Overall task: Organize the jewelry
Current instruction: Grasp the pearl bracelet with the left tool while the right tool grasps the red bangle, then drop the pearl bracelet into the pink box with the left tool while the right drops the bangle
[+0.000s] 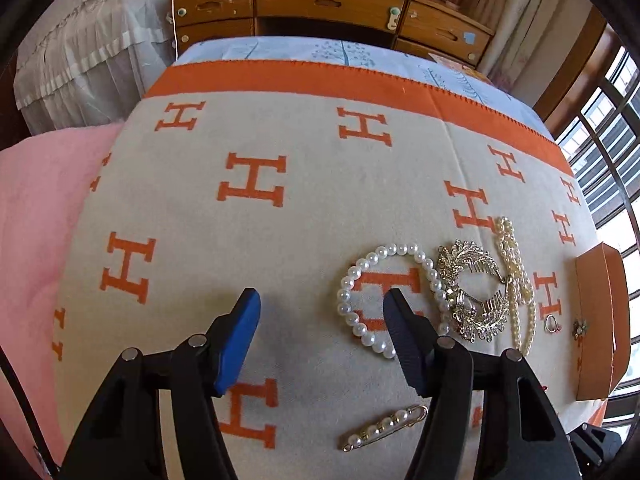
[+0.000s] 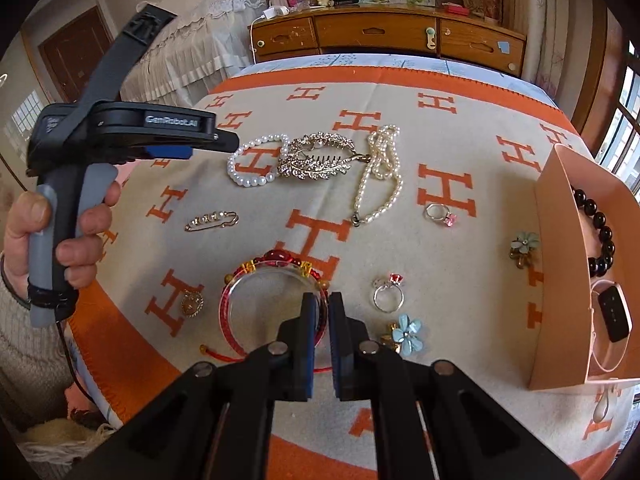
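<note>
Gripping the red beaded bangle (image 2: 272, 312) at its rim, right gripper (image 2: 320, 344) nearly closed; left gripper (image 1: 320, 340) wide, empty, above blanket (image 1: 280, 220).

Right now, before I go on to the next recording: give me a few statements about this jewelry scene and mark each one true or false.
1. The right gripper is closed on the rim of the red bangle. True.
2. The left gripper holds the pearl bracelet. False: its jaws are open and hold nothing; the bracelet lies on the blanket.
3. The black bead bracelet lies inside the orange box. True.
4. The watch lies on the blanket beside the pearl pin. False: it is in the box.
5. The pink-stone ring is out on the blanket, not in the box. True.
</note>
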